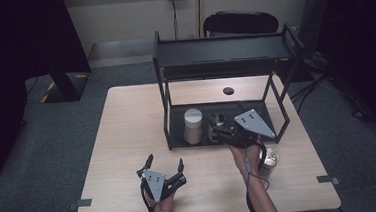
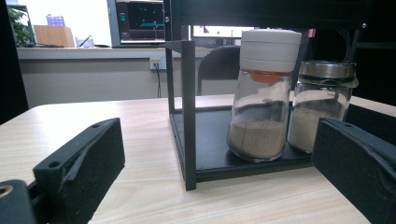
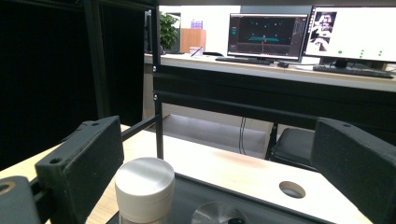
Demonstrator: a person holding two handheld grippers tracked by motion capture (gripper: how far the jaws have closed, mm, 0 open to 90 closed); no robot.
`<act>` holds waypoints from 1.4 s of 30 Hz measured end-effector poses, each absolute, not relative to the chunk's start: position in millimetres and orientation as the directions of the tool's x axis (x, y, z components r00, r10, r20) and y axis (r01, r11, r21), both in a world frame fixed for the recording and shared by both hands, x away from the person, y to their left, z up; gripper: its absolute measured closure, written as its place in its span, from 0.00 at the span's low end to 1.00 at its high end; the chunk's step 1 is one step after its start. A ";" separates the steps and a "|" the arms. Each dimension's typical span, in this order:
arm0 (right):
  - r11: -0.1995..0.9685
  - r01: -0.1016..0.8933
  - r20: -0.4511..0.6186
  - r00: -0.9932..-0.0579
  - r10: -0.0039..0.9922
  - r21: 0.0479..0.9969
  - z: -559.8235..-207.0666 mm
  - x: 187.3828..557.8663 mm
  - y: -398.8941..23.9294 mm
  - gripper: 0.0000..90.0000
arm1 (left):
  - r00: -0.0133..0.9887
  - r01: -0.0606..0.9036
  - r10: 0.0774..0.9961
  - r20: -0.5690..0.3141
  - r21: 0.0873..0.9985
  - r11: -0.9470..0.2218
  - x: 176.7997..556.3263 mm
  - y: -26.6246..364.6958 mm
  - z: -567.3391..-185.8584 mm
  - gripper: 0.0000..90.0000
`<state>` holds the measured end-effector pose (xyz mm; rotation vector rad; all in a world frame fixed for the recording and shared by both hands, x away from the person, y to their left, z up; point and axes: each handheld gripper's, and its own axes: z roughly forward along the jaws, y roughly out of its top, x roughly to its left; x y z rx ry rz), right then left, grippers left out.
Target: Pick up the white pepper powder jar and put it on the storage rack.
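Light wooden table [image 1: 129, 155] carrying a black metal two-tier rack [image 1: 223, 58]. Right gripper [image 1: 221, 131], jaws wide, at the rack's lower shelf beside the white-capped glass spice jar [image 1: 193, 126]. Left gripper [image 1: 164, 169], jaws wide, in front of the rack.

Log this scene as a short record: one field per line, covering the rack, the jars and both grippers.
rack: black two-level shelf rack standing on the wooden table
white-lid jar: white-capped glass jar with brown powder, upright on the rack's lower shelf
metal-lid jar: glass jar with a metal lid, upright beside the white-capped one on the same shelf
third jar: metal-topped jar on the table by the right forearm
left gripper: left gripper open, over the table in front of the rack, holding nothing
right gripper: right gripper open, at the lower shelf above the jars
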<state>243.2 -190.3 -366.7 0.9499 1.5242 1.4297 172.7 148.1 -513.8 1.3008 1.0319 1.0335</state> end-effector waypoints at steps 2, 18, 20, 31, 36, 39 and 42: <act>0.073 -0.014 -0.073 -0.377 0.923 0.997 -365.8 241.0 -191.4 0.02 | 0.233 -0.007 0.972 -0.006 1.000 0.008 172.8 148.1 -513.9 0.02; 0.059 -0.055 -0.075 -0.353 0.933 0.997 -362.7 219.2 -204.1 0.02 | 0.234 -0.007 0.972 -0.005 1.000 0.007 172.8 148.2 -513.9 0.02; 0.038 -0.050 -0.054 -0.366 0.929 0.998 -362.0 218.3 -208.2 0.02 | 0.234 -0.006 0.972 -0.005 1.000 0.007 172.9 148.2 -513.7 0.02; -0.029 -0.017 0.021 -0.361 0.932 0.999 -361.2 211.4 -230.2 0.02 | 0.237 -0.006 0.971 -0.006 1.000 0.007 173.1 148.8 -513.7 0.02; -0.030 -0.022 0.021 -0.339 0.940 0.999 -360.8 205.2 -237.8 0.02 | 0.237 -0.006 0.971 -0.006 1.000 0.008 173.0 148.8 -513.7 0.02; -0.040 -0.028 0.028 -0.327 0.945 0.999 -362.4 200.8 -240.6 0.01 | 0.237 -0.006 0.972 -0.006 1.000 0.008 173.1 148.8 -513.6 0.02; -0.030 -0.034 0.018 -0.312 0.950 0.999 -364.3 196.1 -241.7 0.01 | 0.237 -0.007 0.972 -0.006 1.000 0.008 173.0 148.8 -513.9 0.02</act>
